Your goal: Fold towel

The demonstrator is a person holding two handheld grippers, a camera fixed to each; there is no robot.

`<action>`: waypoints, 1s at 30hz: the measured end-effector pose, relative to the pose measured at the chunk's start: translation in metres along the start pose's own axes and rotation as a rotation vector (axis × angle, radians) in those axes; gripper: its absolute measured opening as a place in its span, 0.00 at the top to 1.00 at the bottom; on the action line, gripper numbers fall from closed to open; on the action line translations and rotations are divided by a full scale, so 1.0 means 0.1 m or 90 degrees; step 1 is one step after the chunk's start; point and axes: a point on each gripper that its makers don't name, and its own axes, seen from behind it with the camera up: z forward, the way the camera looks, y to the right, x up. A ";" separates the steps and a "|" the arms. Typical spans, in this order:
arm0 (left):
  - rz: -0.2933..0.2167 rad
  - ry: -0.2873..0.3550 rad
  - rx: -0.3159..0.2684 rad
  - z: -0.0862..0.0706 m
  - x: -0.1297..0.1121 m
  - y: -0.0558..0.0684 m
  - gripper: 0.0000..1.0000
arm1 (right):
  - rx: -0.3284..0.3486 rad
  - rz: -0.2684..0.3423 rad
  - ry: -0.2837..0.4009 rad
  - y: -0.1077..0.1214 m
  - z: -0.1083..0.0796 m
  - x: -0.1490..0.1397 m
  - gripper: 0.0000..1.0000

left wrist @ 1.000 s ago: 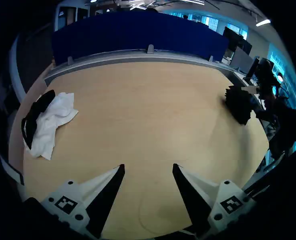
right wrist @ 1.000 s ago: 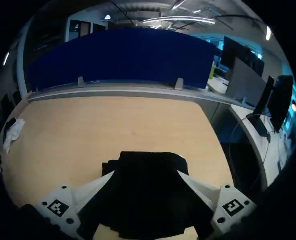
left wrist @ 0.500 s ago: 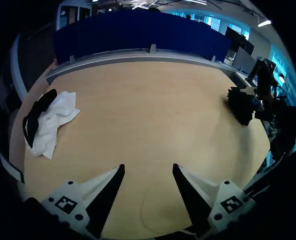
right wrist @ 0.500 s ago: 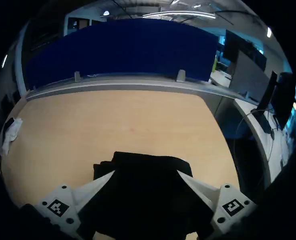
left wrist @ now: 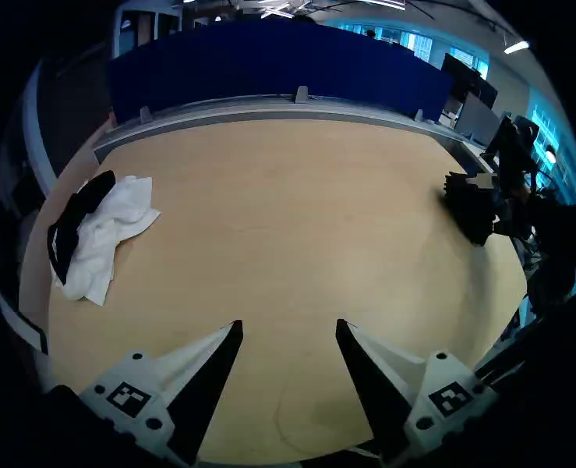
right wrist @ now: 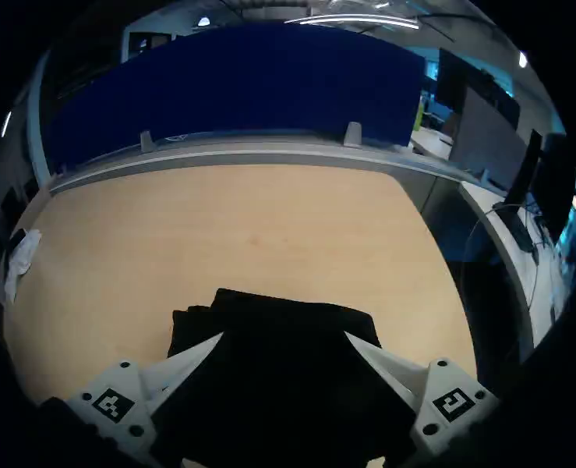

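A folded black towel (right wrist: 280, 366) lies on the wooden table (right wrist: 233, 226) between the fingers of my right gripper (right wrist: 285, 339). Its jaws stand wide apart, and their dark inner faces merge with the cloth. In the left gripper view the same black towel (left wrist: 471, 209) sits near the table's far right edge, with a person's dark arm (left wrist: 545, 226) behind it. My left gripper (left wrist: 288, 324) hovers open over bare wood (left wrist: 288, 203), holding nothing. A crumpled white towel (left wrist: 104, 234) lies at the left edge with a black cloth (left wrist: 73, 222) on its left side.
A blue partition (left wrist: 272, 62) on a grey rail (left wrist: 288, 109) closes off the table's far side. Monitors and a chair (right wrist: 545, 195) stand beyond the right edge. The white towel (right wrist: 21, 261) appears small at the far left in the right gripper view.
In the right gripper view the black towel's left corner now sticks out farther and the table's far rail sits higher. The left gripper view has drifted slightly; the white towel has shifted right.
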 end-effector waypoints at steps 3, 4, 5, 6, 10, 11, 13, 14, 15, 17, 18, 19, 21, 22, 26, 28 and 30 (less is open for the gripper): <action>-0.001 0.001 -0.001 -0.01 0.01 0.00 0.12 | 0.005 0.005 0.012 -0.04 -0.08 0.09 0.00; 0.000 0.001 -0.001 -0.01 0.01 0.00 0.12 | 0.006 0.007 0.019 -0.05 -0.12 0.13 0.00; 0.000 0.002 -0.002 -0.01 0.01 -0.01 0.12 | 0.007 0.009 0.027 -0.07 -0.17 0.18 0.00; 0.000 0.003 -0.002 -0.01 0.02 -0.01 0.12 | 0.007 0.010 0.033 -0.08 -0.21 0.21 0.00; 0.002 0.009 -0.003 -0.01 0.04 -0.02 0.12 | 0.000 0.008 0.047 -0.11 -0.38 0.27 0.00; 0.002 0.010 -0.003 -0.01 0.05 -0.02 0.12 | -0.003 0.007 0.049 -0.11 -0.42 0.27 0.00; 0.001 0.013 -0.005 -0.01 0.06 -0.02 0.12 | -0.005 0.004 0.053 -0.13 -0.49 0.27 0.00; 0.001 0.014 -0.006 -0.01 0.06 -0.02 0.12 | -0.007 0.003 0.055 -0.14 -0.52 0.27 0.00; 0.001 0.015 -0.008 -0.01 0.07 -0.02 0.12 | -0.008 0.003 0.056 -0.14 -0.54 0.26 0.00; 0.002 0.017 -0.010 -0.01 0.07 -0.02 0.12 | -0.011 0.004 0.055 -0.14 -0.57 0.24 0.00; 0.003 0.017 -0.010 -0.01 0.08 -0.02 0.12 | -0.012 0.005 0.055 -0.14 -0.58 0.24 0.00; 0.004 0.018 -0.011 -0.02 0.08 -0.02 0.12 | -0.013 0.007 0.055 -0.15 -0.60 0.23 0.00; 0.006 0.020 -0.012 -0.03 0.08 -0.02 0.12 | -0.014 0.010 0.057 -0.16 -0.64 0.21 0.00; 0.007 0.020 -0.012 -0.03 0.08 -0.02 0.12 | -0.014 0.011 0.059 -0.17 -0.66 0.19 0.00; 0.009 0.022 -0.015 -0.04 0.08 -0.04 0.12 | -0.014 0.015 0.064 -0.24 -0.79 0.09 0.00; 0.011 0.025 -0.017 -0.05 0.08 -0.05 0.12 | -0.015 0.017 0.063 -0.27 -0.86 0.01 0.00; 0.012 0.027 -0.019 -0.05 0.09 -0.06 0.11 | -0.017 0.020 0.061 -0.31 -0.94 -0.08 0.00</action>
